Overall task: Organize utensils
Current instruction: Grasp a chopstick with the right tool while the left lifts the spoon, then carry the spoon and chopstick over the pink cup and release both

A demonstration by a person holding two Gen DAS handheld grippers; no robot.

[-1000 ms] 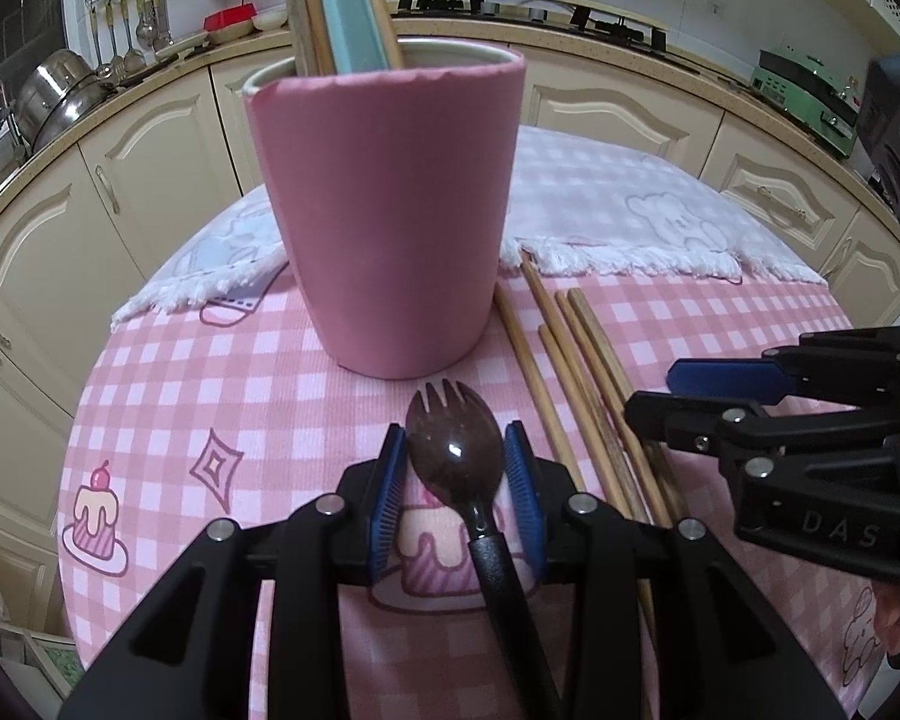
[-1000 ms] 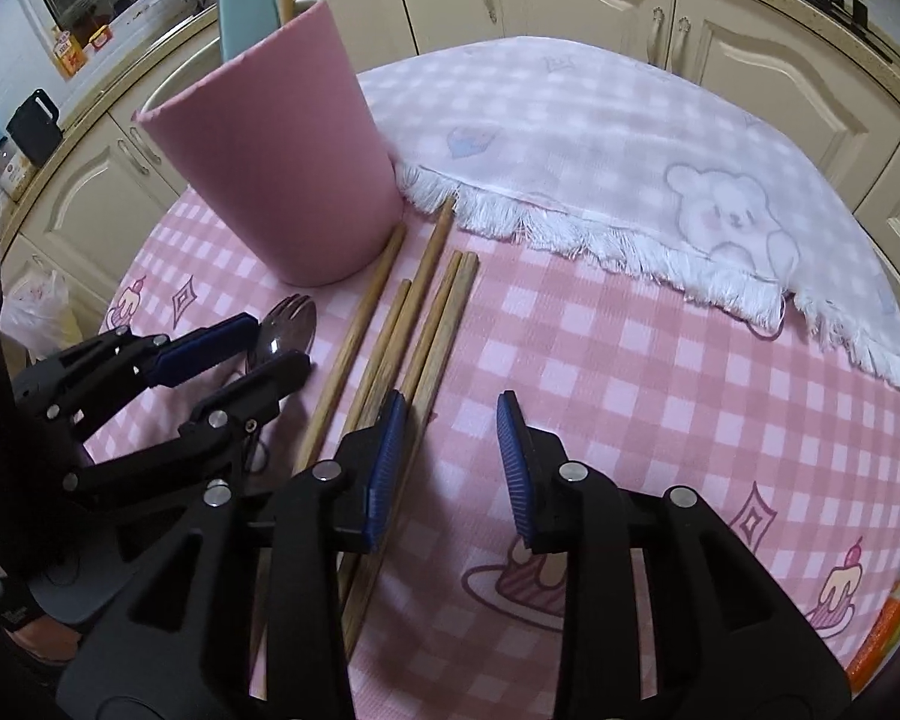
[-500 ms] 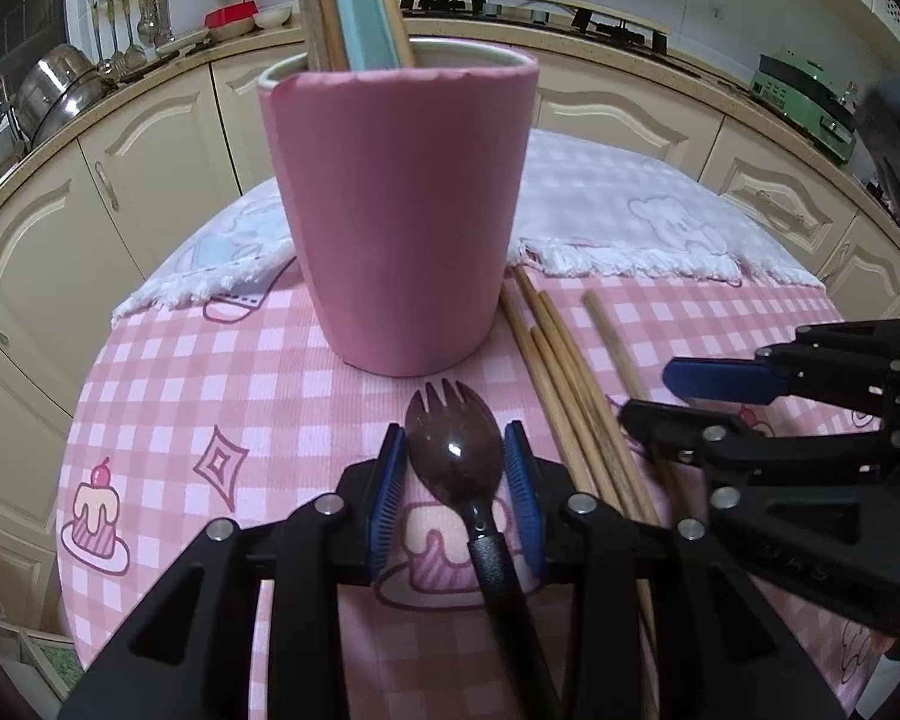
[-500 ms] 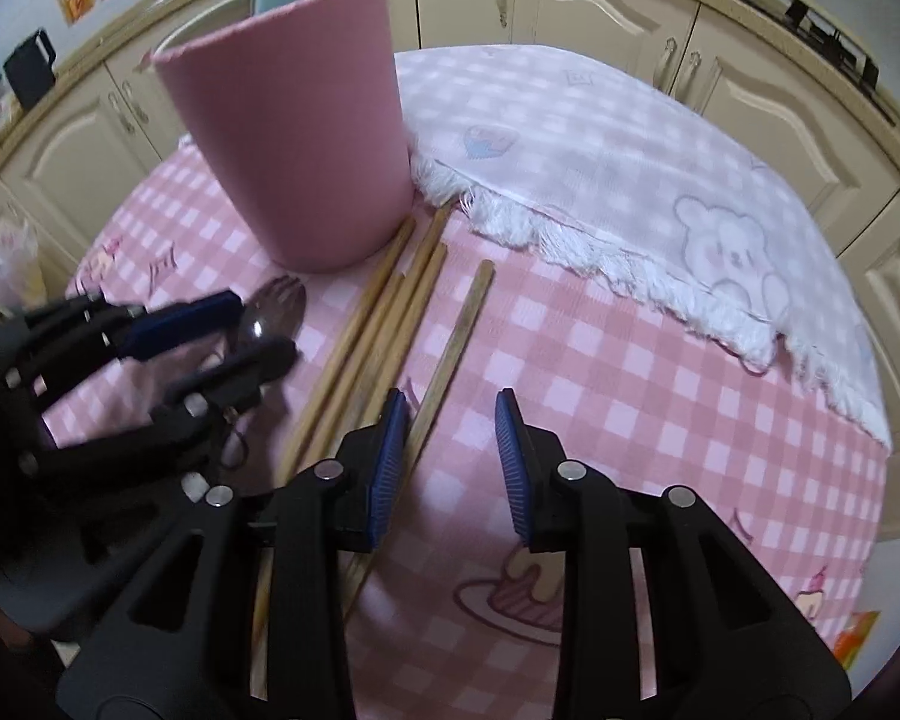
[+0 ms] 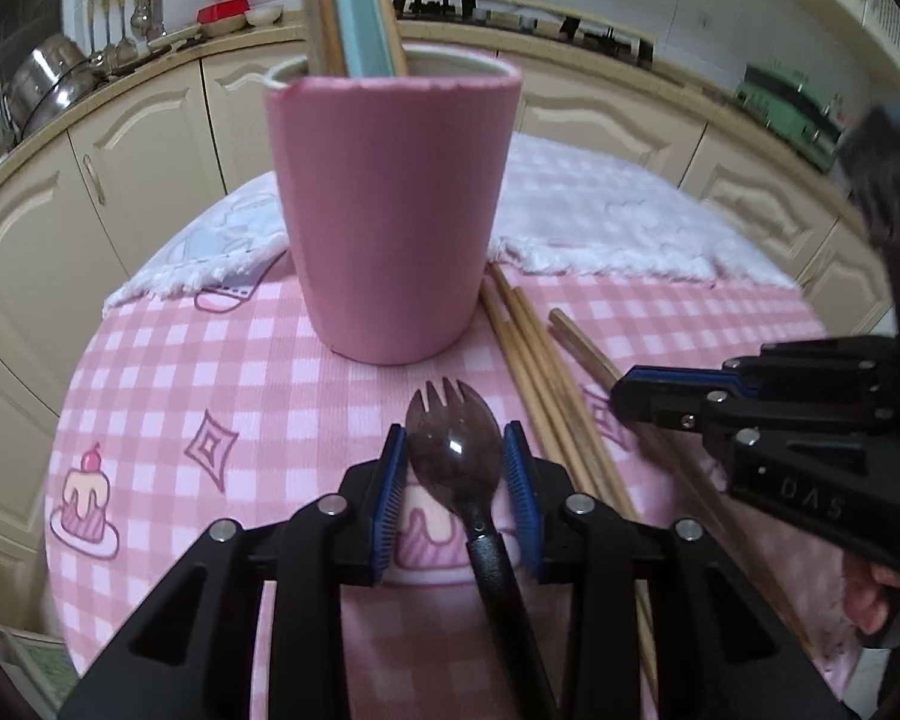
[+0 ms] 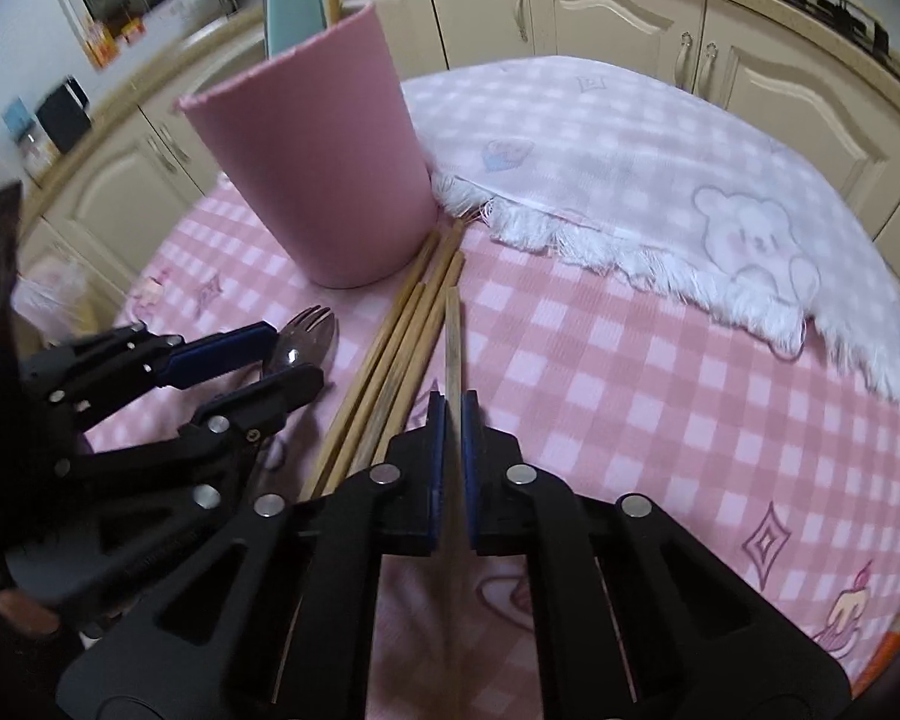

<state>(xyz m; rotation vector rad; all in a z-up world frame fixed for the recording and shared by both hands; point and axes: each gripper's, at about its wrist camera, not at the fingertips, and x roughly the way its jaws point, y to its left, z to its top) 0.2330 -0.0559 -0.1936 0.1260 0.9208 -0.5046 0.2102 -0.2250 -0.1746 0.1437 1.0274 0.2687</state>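
A pink cup (image 5: 393, 204) stands on the round table and holds wooden chopsticks and a pale blue utensil (image 5: 357, 6). My left gripper (image 5: 453, 465) is shut on a dark spork (image 5: 450, 444), tines pointing at the cup. Several wooden chopsticks (image 5: 540, 372) lie right of the cup. My right gripper (image 6: 453, 420) is shut on one chopstick (image 6: 452, 330), angled away from the others (image 6: 390, 354). The cup (image 6: 312, 180), the spork (image 6: 306, 339) and the left gripper (image 6: 264, 360) also show in the right wrist view.
A pink checked tablecloth (image 5: 210, 372) covers the table. A white fringed cloth with bears (image 6: 660, 180) lies behind the cup. Cream kitchen cabinets (image 5: 90, 168) ring the table. The right gripper (image 5: 660, 396) sits right of the spork.
My right gripper has closed on one chopstick, which now angles away from the bundle. My left gripper still holds the spork and has backed slightly from the cup.
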